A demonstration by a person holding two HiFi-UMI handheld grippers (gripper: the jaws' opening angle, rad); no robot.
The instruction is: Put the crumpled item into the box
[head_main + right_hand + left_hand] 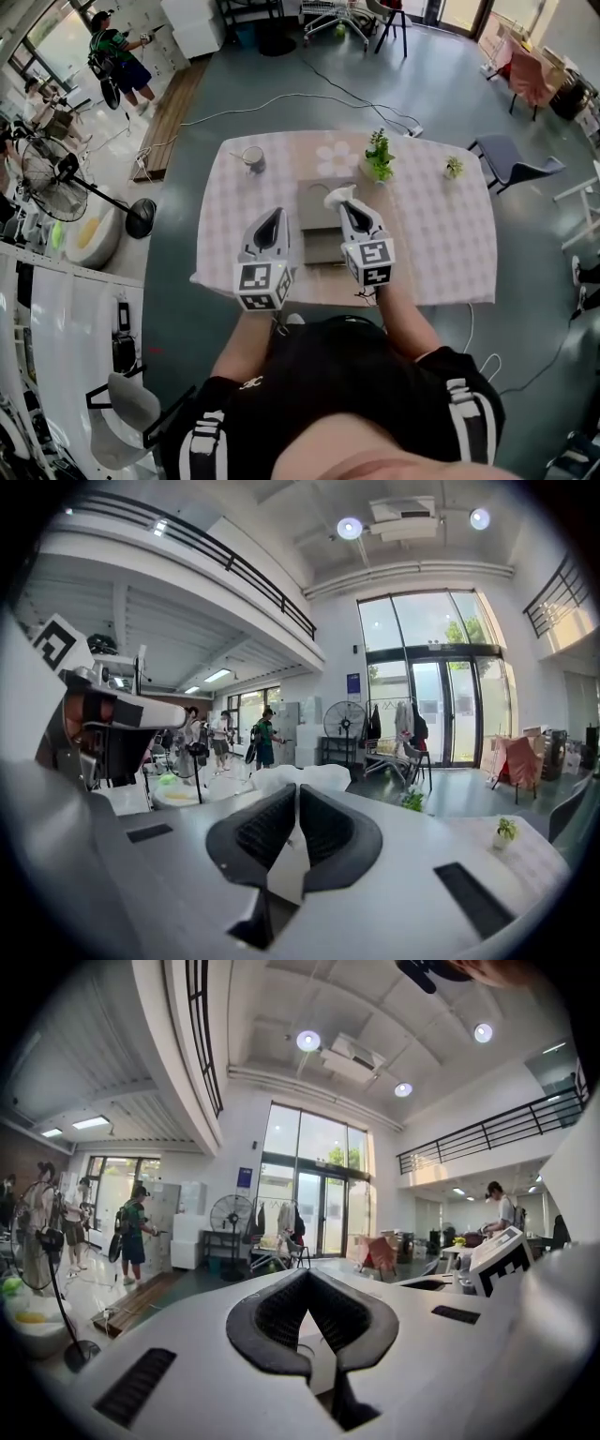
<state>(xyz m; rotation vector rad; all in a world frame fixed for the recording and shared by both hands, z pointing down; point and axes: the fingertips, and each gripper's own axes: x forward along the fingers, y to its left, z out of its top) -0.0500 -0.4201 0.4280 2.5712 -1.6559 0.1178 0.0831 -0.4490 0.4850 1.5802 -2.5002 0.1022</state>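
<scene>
A flat grey-brown box (315, 204) lies in the middle of the checked table (441, 244). My right gripper (346, 203) hovers over the box's far right part, shut on a white crumpled item (337, 194) that sticks out past its tips. In the right gripper view the jaws (296, 789) pinch that white crumpled item (302, 777), which bulges beyond them. My left gripper (273, 215) hangs over the table just left of the box, shut and holding nothing. In the left gripper view its tips (307, 1274) meet, tilted up toward the room.
A cup (253, 159) stands at the table's far left. A potted plant (379, 156) sits just beyond the box, a smaller plant (454, 168) further right. A grey chair (512, 159) stands off the right corner and a floor fan (54, 174) at the left.
</scene>
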